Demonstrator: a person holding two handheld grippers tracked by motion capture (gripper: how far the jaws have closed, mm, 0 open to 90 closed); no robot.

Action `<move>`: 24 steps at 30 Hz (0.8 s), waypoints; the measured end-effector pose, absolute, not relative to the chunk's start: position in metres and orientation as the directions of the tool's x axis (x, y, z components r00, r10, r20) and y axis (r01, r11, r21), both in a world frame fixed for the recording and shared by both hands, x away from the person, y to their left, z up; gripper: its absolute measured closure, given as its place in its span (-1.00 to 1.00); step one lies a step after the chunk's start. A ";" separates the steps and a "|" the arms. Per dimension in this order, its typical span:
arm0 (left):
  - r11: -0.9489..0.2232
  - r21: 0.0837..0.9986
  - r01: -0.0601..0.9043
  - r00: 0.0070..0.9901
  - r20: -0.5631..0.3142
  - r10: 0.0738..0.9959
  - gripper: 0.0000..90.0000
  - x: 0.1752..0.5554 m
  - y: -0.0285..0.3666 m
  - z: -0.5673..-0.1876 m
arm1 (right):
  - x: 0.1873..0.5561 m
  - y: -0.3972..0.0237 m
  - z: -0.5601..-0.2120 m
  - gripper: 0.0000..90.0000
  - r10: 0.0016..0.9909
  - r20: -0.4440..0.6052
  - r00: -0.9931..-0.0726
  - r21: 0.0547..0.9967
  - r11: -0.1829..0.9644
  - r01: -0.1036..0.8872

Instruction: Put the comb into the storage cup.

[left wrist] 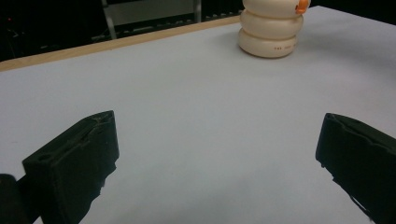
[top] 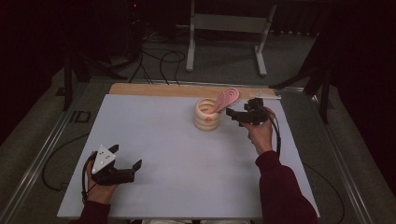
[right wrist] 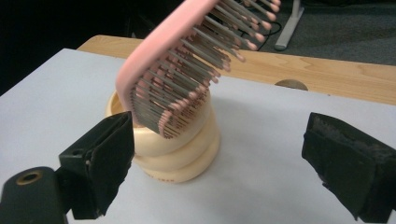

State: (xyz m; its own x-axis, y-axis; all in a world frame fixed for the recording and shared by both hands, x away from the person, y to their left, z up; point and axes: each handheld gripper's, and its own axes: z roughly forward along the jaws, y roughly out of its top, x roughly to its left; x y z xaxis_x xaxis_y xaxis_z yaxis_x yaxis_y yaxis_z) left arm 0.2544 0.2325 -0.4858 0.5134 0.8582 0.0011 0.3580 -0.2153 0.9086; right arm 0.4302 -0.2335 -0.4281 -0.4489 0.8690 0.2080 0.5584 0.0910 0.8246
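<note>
Hairbrush (top: 225, 99) stands in holder (top: 207, 120) near table's far edge; both grippers' jaws apart, empty: back your right gripper (top: 236, 115) away without knocking it

I can make out one piece of print: a short line of small reddish-orange characters on the lowest ring of the cream ringed holder (left wrist: 270, 36), seen in my left gripper view. The characters are too small and blurred for me to read. In my right gripper view a faint trace of the same marking sits low on that holder (right wrist: 173, 154), also unreadable. No other writing can be read.
</note>
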 end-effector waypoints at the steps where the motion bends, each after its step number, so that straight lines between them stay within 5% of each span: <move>1: -0.216 0.909 0.358 0.513 0.002 0.858 -1.00 0.254 0.232 -0.486 | 0.430 -0.234 -0.428 -0.79 0.869 0.205 -0.450 0.824 0.094 0.558; 24: -0.214 0.908 0.360 0.512 -0.001 0.859 -1.00 0.255 0.232 -0.486 | 0.407 -0.243 -0.441 -0.79 0.875 0.107 -0.471 0.828 0.184 0.530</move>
